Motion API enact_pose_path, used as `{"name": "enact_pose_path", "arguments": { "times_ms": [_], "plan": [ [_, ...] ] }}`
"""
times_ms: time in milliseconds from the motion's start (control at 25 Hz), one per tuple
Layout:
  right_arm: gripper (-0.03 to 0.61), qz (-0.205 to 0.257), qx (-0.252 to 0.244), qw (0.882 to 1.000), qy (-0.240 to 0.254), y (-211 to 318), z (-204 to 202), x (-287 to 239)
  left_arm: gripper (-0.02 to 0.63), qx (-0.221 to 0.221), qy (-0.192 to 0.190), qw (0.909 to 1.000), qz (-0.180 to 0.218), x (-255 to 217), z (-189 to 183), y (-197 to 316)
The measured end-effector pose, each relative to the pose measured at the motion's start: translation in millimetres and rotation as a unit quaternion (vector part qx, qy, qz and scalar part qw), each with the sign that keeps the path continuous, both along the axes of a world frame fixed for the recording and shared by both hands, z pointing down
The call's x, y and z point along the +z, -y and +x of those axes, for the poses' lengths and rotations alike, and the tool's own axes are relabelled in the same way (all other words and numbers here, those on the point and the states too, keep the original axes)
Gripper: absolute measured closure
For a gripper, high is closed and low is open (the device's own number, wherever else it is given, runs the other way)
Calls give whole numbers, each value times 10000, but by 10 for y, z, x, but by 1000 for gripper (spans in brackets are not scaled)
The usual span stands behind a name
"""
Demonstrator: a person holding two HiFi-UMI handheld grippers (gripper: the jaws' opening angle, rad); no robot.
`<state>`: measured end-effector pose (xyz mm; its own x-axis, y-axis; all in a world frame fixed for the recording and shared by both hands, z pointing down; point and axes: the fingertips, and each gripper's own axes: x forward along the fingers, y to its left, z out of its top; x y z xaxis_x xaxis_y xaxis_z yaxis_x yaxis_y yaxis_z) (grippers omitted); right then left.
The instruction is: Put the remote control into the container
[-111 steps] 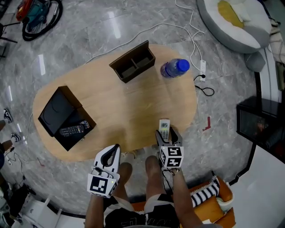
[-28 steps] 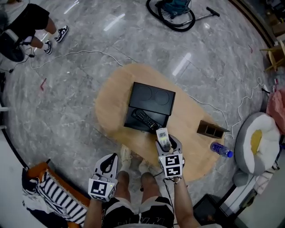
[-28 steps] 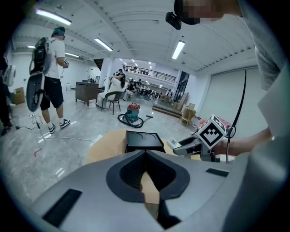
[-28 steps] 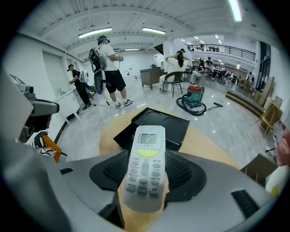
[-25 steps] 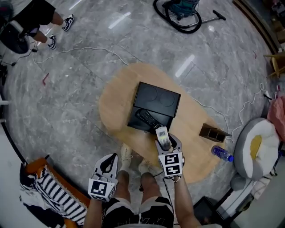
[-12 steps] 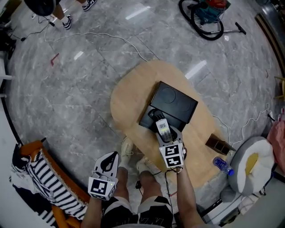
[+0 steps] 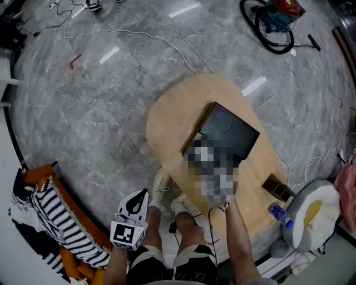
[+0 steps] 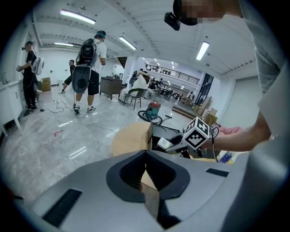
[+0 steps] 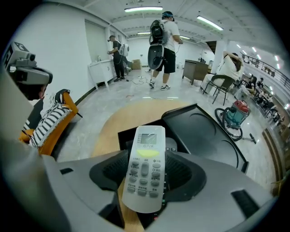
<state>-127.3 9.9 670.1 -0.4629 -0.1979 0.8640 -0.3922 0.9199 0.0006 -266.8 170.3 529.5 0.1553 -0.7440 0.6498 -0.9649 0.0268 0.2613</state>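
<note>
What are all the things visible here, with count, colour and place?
table: one, light wood, on the grey floor
container: one, black, lid open, on the table
white remote: one, held before the container
black remote: one, inside the container, mostly hidden
organizer: one, brown, on the table's end
bottle: one, blue, near the organizer
vacuum: one, teal and red, on the floor
cushion: one, grey and yellow, by the bottle
striped cloth: one, black and white, on an orange seat
people: several, standing in the background
left gripper: one, grey, shut, empty, away from the table
right gripper: one, grey, shut on the white remote
</note>
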Motion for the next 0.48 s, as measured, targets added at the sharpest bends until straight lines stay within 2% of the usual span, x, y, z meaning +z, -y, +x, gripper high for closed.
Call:
{"name": "enact_pose_path", "arguments": {
  "times_ms": [480],
  "plan": [
    [316,159,-628,9971,-388,27,-199,266,606,-276,-5,9995,-145,129,-162,-117]
  ]
}}
